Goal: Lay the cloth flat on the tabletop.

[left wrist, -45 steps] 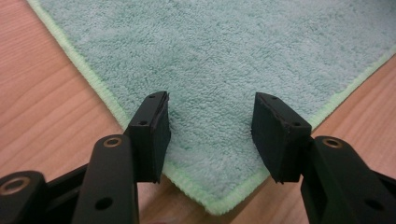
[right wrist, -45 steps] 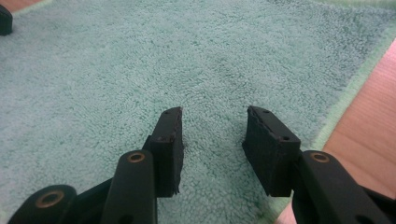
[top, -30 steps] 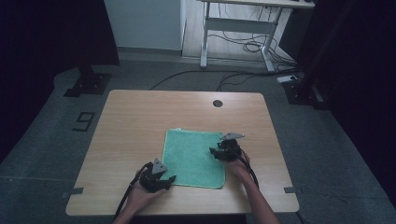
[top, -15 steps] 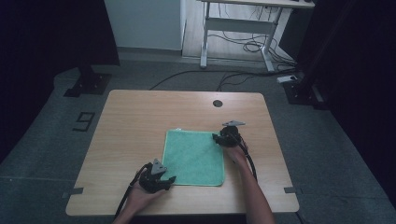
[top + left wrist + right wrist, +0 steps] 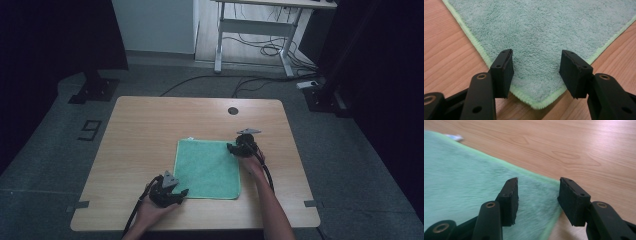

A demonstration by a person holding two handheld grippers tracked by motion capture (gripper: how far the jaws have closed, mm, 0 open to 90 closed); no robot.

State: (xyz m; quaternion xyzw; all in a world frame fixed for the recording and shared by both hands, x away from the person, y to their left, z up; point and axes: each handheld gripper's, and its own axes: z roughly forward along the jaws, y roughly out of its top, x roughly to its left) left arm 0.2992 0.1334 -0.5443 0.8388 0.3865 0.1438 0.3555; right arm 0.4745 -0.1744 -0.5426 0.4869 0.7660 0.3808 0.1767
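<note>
The cloth [image 5: 207,168] is laid flat and fully spread near the front middle of the bench [image 5: 150,130], so that its corners are free to be gripped. The left gripper [image 5: 176,194] is set at the near left corner, and in the left gripper view that corner [image 5: 537,103] is seen between the spread jaws, which are not pressed on it. The right gripper [image 5: 234,148] is placed at the far right corner; in the right gripper view the hem [image 5: 534,177] runs between jaws that have just been opening and are spread, with cloth under them but nothing pinched. Diagonally opposite corners are thus addressed, which is judged to suit a diagonal fold or a lift of the cloth. A small white tag [image 5: 454,137] is seen at the far edge. Both grippers are held low and angled toward the weave, presumably so that a closing pinch catches the hem alone.
</note>
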